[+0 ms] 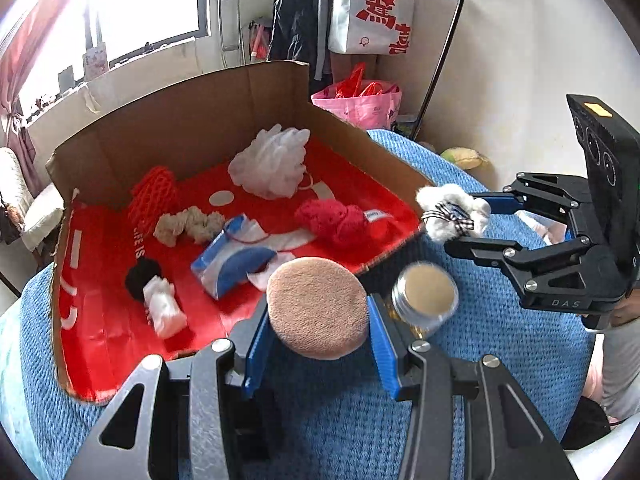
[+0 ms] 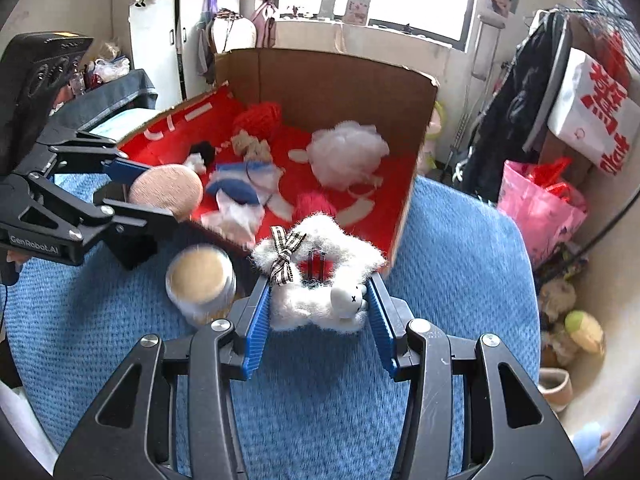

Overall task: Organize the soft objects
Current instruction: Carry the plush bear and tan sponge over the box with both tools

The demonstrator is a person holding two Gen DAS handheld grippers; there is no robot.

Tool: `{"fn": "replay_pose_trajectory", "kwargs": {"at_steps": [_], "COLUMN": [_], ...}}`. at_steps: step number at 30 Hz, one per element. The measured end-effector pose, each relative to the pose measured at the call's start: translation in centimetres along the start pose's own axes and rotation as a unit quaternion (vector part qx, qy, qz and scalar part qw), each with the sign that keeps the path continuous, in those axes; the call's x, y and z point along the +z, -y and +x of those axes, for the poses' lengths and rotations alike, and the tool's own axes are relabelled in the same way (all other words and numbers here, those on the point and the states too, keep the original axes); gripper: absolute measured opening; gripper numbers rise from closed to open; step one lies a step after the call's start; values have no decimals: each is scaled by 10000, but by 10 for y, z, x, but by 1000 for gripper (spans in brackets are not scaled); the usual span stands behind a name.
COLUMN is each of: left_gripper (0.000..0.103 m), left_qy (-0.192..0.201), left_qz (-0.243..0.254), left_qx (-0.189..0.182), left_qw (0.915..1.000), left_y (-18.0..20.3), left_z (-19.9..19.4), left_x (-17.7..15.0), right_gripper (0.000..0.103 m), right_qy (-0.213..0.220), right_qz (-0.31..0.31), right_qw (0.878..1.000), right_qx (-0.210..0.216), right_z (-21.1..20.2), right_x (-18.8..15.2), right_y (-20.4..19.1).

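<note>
A: Step in hand? Carrying, likely: left gripper [image 1: 318, 332] partly closed, fingers pinching the tan round puff [image 1: 318, 308]; right gripper [image 2: 320, 312] likewise clamped on the white fluffy toy [image 2: 320, 276]. Both just at the near edge of the red-lined cardboard box [image 1: 192, 120].

B: Next: forward over that edge, then release. Readable: "LIFE IS" inside the box, "DAS", "GenRobot.AI".

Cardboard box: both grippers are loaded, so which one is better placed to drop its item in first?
Left, probably. The left gripper holds the tan puff already overlapping the cardboard box near edge; the right gripper, holding the fluffy white toy, appears just short of it.
</note>
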State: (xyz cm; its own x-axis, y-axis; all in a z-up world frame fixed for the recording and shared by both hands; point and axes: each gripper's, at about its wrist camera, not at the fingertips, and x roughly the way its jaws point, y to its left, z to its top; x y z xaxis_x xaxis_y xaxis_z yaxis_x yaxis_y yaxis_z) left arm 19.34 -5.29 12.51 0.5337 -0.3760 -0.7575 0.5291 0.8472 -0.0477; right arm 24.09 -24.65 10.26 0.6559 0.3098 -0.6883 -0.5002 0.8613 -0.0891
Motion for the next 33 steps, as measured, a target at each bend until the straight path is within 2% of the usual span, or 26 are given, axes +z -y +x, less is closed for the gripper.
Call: {"fn": "replay_pose_trajectory", "kwargs": {"at_steps": [5, 8, 14, 17, 20, 28, 33], "left_gripper": [48, 48, 48, 48, 48, 48, 48], "left_qy": [-76, -186, -558, -760, -925, -1126, -1309], "left_qz": [-187, -315, -394, -364, -353, -476, -564], "left_qx": [-221, -284, -381, -387, -408, -476, -448], "left_qw": [9996, 9989, 9969, 9957, 9942, 9913, 9888], "left_y": [-22, -41, -70, -77, -82, -97, -104], "left_z": [7, 17, 49, 68, 85, 113, 131], "left_x": [21, 40, 72, 83, 91, 107, 110], "right_gripper": [44, 44, 44, 44, 44, 44, 44], "right_qy": [-40, -255, -1106, -1649, -1983, -2531, -2604], "right_qz": [-116, -280, -485, -608, -654, -410, -314], "right_qw": [9997, 9988, 9919, 9836, 9770, 9650, 9641], "right_qx": [219, 315, 387, 400, 427, 560, 409], "right_z": [15, 35, 82, 103, 119, 156, 170], "right_x": [31, 52, 80, 96, 108, 119, 120], "right_y": [2, 2, 7, 9, 9, 15, 22]}}
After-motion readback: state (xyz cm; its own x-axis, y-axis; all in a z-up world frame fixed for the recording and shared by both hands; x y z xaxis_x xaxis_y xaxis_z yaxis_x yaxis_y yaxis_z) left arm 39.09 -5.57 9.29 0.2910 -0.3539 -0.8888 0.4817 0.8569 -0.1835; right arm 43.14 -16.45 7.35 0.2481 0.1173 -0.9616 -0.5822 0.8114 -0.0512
